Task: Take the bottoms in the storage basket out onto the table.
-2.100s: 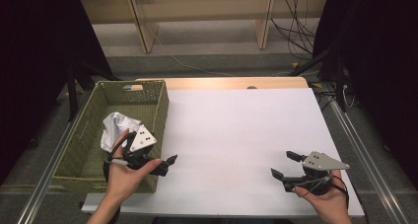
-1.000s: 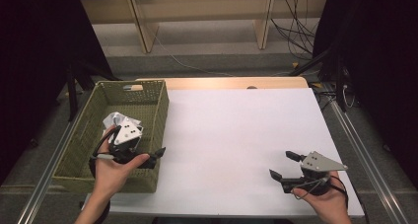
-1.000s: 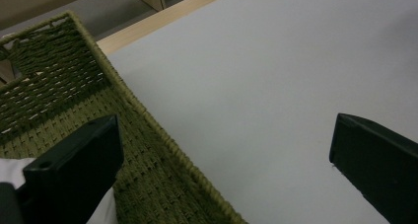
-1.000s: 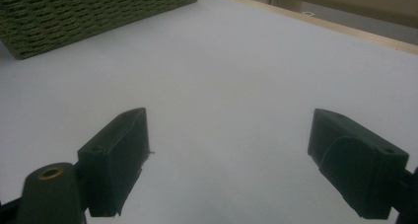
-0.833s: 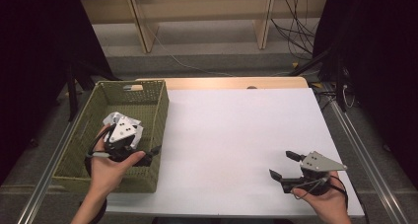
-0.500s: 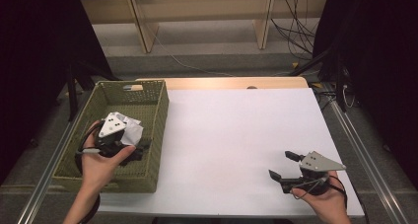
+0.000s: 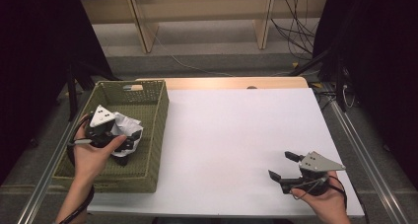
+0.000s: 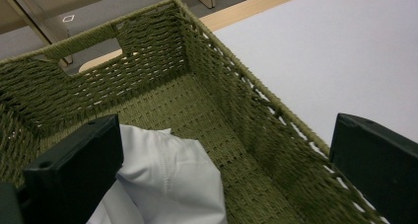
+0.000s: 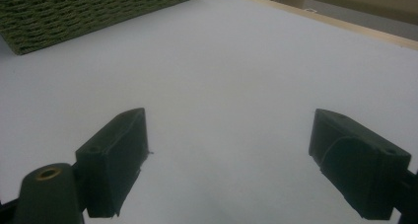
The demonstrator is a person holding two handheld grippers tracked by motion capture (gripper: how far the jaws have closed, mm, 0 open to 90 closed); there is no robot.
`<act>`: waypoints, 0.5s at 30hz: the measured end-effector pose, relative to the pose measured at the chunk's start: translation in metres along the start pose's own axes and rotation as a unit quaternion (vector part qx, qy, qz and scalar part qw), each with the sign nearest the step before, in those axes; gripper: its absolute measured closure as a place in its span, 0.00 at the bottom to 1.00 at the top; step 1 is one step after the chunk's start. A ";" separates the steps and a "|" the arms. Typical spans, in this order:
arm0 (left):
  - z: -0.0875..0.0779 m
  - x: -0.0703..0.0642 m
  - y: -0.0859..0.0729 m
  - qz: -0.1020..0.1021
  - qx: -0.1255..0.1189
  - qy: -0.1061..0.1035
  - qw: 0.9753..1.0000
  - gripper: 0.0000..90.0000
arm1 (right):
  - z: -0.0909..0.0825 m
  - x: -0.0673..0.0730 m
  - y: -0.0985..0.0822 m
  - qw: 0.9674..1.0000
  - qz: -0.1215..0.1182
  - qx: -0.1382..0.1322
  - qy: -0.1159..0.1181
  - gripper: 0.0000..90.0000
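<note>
My left gripper [image 7: 129,144] is inside the green woven basket [image 7: 158,116], jaws spread wide with nothing between them. The white cloth [image 8: 165,177] lies crumpled on the basket floor, touching the inside of one jaw and bunched toward the near end. It looks like light, limp fabric with a stitched seam: not fragile, but it'll drape and could snag on the weave. I'd pinch a raised fold on top of the bunch, not a flat edge. My right gripper [image 7: 286,167] hovers low over the white table [image 7: 236,130], jaws apart, holding nothing.
</note>
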State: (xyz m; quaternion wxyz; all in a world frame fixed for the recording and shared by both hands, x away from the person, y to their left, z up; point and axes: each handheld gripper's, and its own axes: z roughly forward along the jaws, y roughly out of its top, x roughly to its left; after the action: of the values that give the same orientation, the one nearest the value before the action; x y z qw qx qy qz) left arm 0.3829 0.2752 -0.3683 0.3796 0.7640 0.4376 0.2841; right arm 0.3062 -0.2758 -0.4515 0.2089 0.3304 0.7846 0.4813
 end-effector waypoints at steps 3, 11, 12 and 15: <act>0.006 0.008 -0.001 -0.003 0.003 0.008 1.000 0.00 | 0.000 0.000 0.000 1.000 0.001 0.000 0.000 0.18; 0.028 0.027 -0.005 -0.019 0.033 0.034 0.999 0.00 | 0.001 0.001 -0.001 1.000 0.000 0.005 0.002 0.18; 0.031 0.030 -0.006 -0.020 0.039 0.037 0.998 0.00 | 0.002 0.001 -0.001 1.000 -0.001 0.005 0.003 0.18; 0.042 0.037 -0.009 -0.025 0.056 0.049 0.997 0.00 | 0.002 0.002 -0.001 1.000 -0.002 0.005 0.005 0.18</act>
State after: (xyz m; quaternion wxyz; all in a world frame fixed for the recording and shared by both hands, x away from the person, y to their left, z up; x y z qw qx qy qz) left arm 0.4274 0.2967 -0.3947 0.3215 0.7581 0.4899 0.2863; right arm 0.3055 -0.2731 -0.4528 0.2047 0.3276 0.7887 0.4783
